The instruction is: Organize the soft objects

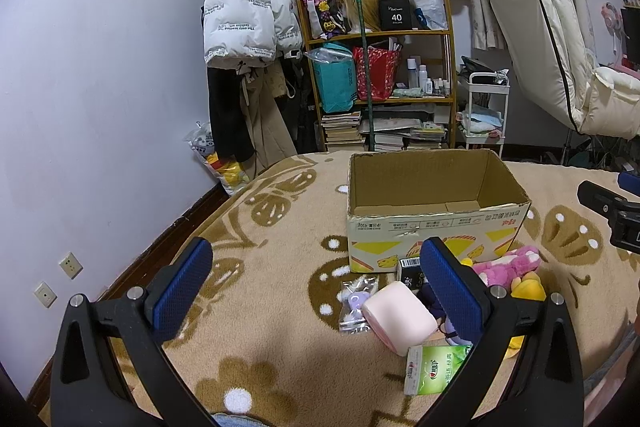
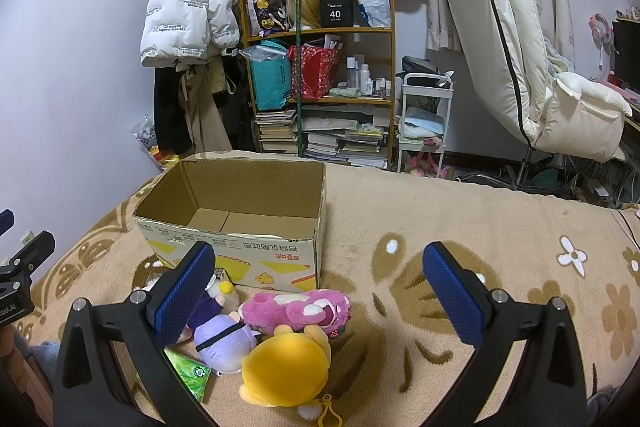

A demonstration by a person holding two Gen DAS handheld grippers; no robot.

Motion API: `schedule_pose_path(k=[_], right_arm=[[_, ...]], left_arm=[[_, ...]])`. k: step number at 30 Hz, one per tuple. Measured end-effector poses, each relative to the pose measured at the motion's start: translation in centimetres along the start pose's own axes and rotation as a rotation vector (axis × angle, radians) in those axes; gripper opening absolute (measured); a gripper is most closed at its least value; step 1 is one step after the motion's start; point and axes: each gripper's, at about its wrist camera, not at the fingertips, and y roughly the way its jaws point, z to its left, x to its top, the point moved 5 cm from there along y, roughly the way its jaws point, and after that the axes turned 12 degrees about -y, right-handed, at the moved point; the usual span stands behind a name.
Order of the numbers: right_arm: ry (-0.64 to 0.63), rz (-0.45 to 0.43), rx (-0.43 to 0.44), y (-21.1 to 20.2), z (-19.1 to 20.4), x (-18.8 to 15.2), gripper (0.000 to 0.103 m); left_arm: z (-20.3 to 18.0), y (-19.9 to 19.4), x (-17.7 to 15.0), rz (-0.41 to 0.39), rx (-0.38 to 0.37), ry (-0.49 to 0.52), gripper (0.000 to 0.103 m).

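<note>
While both tools hovered low over a bed covered by a tan blanket [image 2: 400,211] with brown flower shapes, nothing had yet been picked up. An open cardboard box [image 2: 240,203] sat on the blanket, empty inside as far as could be seen, with a small heap of things touching or just near its near wall. In the right wrist view the right hand-held gripper [image 2: 320,291] had its blue-padded jaws spread wide and held nothing; between and just below them lay a pink plush toy [image 2: 296,311], a yellow plush toy [image 2: 288,367] with a yellow clip at its near end, and a purple plush doll [image 2: 224,343], all pressed against one another. A green tissue pack [image 2: 192,375] lay partly under the left jaw. In the left wrist view the left hand-held gripper [image 1: 316,279] was likewise wide open and empty, above a pale pink foam-like block [image 1: 400,319], a small clear packet [image 1: 356,303] just left of it, and a black carton [image 1: 410,269] against the box. The plush toys looked light, squashy and unlikely to slip or break, so a firm pinch across the thick middle of the body would probably hold best, rather than a thin ear or the clip. The pink block would likely dent under pressure and seemed best taken across its flat sides.
</note>
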Motion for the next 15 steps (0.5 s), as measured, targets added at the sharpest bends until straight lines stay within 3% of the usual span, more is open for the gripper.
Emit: schedule_pose_path(k=[10, 15], right_arm=[[0.002, 0.003, 0.003, 0.8, 1.2, -0.1, 0.103], [-0.007, 0.025, 0.022, 0.2, -0.4, -0.3, 0.103]], left_arm=[[0.4, 0.2, -0.4, 0.010, -0.001, 0.008, 0.102], [0.7, 0.6, -1.0, 0.024, 0.003, 0.041, 0.102]])
